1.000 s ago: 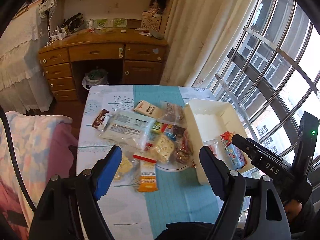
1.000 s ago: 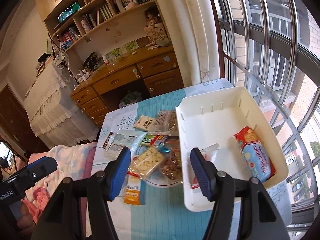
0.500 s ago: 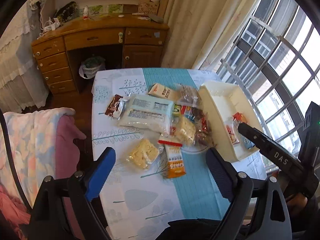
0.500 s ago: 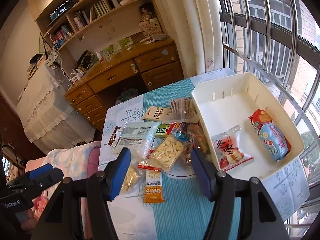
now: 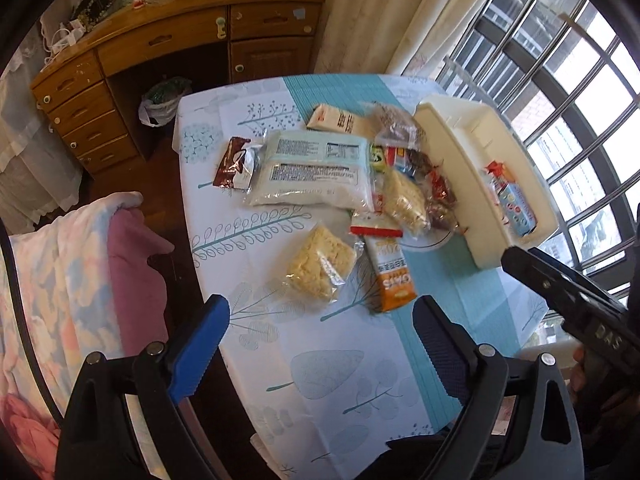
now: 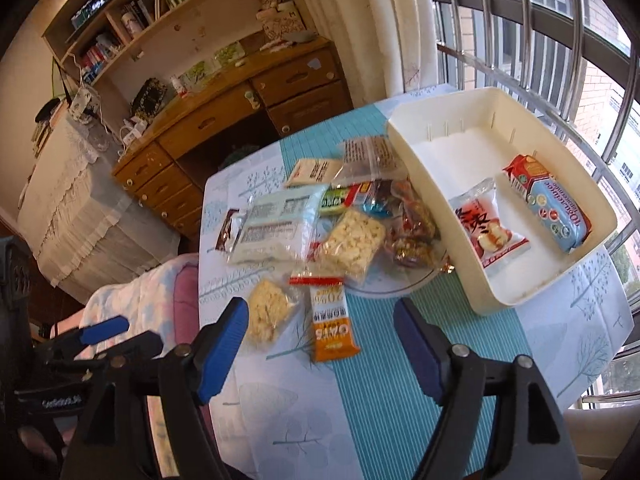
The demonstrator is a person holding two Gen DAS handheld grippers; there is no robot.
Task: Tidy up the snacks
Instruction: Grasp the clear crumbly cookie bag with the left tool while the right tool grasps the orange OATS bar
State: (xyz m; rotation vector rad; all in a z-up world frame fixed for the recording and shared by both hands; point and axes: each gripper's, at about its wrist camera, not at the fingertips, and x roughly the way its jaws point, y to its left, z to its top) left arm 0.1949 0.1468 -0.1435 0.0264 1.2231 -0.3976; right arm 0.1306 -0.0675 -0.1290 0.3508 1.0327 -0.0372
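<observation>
Snacks crowd the patterned bench (image 5: 332,360) beside the white bin (image 6: 448,280); both grippers, left (image 5: 320,344) and right (image 6: 320,328), just widening, fingers empty.

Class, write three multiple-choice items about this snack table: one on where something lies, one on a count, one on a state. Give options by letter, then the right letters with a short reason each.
1. Where does the orange oats bar lie?
A. In the bin
B. On the table, near edge of the snack pile
C. On the desk

2. How many snack packs are in the white bin?
A. None
B. Two
C. Five

3. What is the state of the right gripper?
A. Open, holding nothing
B. Shut on the oats bar
C. Shut on the bin rim

Answers:
1 B: the bar rests flat on the tablecloth, in front of the pile.
2 B: only the red-and-white pack and the blue pack lie inside.
3 A: its jaws stand apart above the table, with nothing pressed between them.
</observation>
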